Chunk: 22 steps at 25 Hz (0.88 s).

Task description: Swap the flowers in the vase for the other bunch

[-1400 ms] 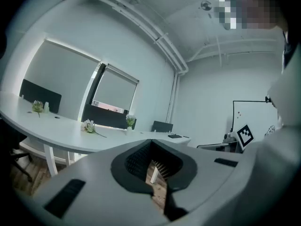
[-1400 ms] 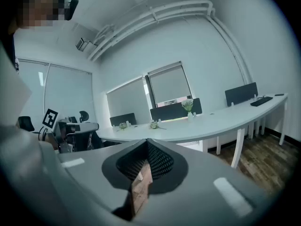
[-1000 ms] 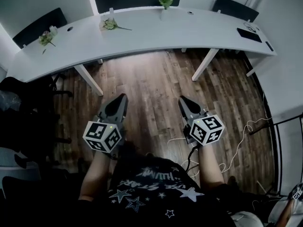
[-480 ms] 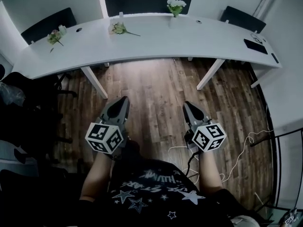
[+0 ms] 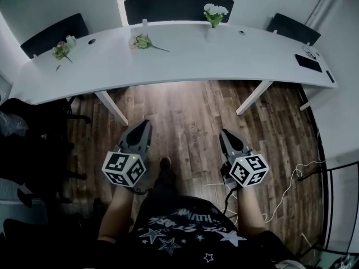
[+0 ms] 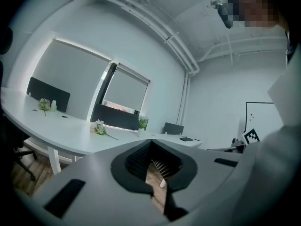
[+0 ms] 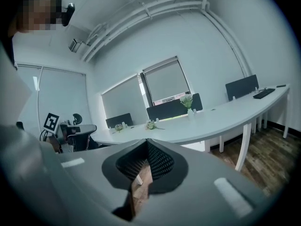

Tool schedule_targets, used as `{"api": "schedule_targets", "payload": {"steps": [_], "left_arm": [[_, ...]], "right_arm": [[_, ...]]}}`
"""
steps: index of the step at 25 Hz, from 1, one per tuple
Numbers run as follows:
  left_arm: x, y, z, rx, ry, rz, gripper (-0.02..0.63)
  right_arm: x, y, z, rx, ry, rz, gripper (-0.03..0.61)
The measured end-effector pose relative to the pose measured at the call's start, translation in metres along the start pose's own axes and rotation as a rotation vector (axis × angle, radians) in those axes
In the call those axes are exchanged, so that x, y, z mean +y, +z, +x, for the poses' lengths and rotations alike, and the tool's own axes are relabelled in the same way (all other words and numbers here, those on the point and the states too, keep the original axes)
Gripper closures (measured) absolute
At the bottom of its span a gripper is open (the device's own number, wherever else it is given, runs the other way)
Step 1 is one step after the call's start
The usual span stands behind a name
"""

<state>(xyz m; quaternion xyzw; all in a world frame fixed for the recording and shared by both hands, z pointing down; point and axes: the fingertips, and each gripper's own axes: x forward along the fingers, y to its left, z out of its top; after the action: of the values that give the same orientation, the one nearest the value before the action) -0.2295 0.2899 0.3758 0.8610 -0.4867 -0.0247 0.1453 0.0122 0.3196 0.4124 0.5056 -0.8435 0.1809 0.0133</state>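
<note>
Both claws closed. Left gripper (image 5: 145, 124): jaws together, pads meeting, nothing but wood floor (image 5: 185, 116) seen through the slot behind them. Right gripper (image 5: 225, 133): same, jaws shut on themselves. Both are held low in front of the person, over the floor and well short of the table (image 5: 185, 58), tips pointing toward it, marker cubes toward the body.

Task items are all on the long white table, well apart from either gripper:
- vase (image 5: 211, 33) – upright near the far edge, right of centre, white flowers (image 5: 215, 11) with green leaves standing in it
- loose bunch (image 5: 142, 41) – lying flat on the tabletop left of the vase, stem trailing to the right, blooms pale (looks white with a touch of pink)
- third bunch (image 5: 60, 51) – lying near the table's left end, a small white object just beside it; cannot tell what that is

Also on the table: black flat item (image 5: 308, 62) near the right end. Dark chairs (image 5: 176, 7) stand behind the table along the far wall. Pale cable (image 5: 289, 184) snakes over the floor to the right of the person.

Both gripper views line up on the table, vase and loose bunch visible past the closed jaws.
</note>
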Motion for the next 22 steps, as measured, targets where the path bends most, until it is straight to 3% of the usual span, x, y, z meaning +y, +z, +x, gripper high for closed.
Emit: {"api": "schedule_targets", "payload": {"steps": [8,22], "left_arm": [[0.056,0.018,0.09,0.02,-0.03,0.019,0.606],[0.155,0.054,0.173,0.008,-0.058,-0.004,0.606]], "right_arm": [[-0.051,0.022,0.089,0.015,-0.054,0.033,0.577],[-0.057,0.058,0.227,0.053,-0.086,-0.016,0.577]]}}
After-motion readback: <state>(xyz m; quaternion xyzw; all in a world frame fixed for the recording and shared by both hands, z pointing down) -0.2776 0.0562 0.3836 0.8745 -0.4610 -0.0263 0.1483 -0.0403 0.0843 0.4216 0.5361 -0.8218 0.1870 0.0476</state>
